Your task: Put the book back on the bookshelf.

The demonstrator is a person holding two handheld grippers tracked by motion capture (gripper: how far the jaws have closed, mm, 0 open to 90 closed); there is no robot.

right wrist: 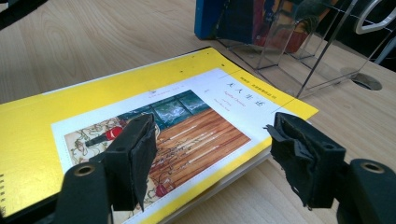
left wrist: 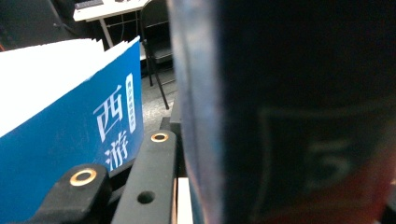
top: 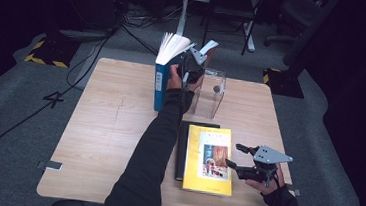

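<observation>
— As I look across the table (top: 103,126) from its left edge, my left gripper (top: 193,63) sits up at twelve o'clock, closed on a dark book (left wrist: 299,112) that it holds upright.

— Where does that book stand?

— Between the blue book (top: 159,83), which stands open-paged at its nine o'clock, and the clear acrylic stand (top: 212,93) at its three o'clock. In the left gripper view the dark cover presses close against my jaw.

— And nearer you?

— A yellow book (top: 210,158) lies flat at about five o'clock on the table, resting partly on a black book (top: 181,150).

— Your right tool?

— My right gripper (top: 236,157) hovers at the yellow book's three o'clock edge, jaws standing apart with nothing gripped. In the right gripper view the yellow cover's corner (right wrist: 285,105) shows between the pads, untouched.
</observation>
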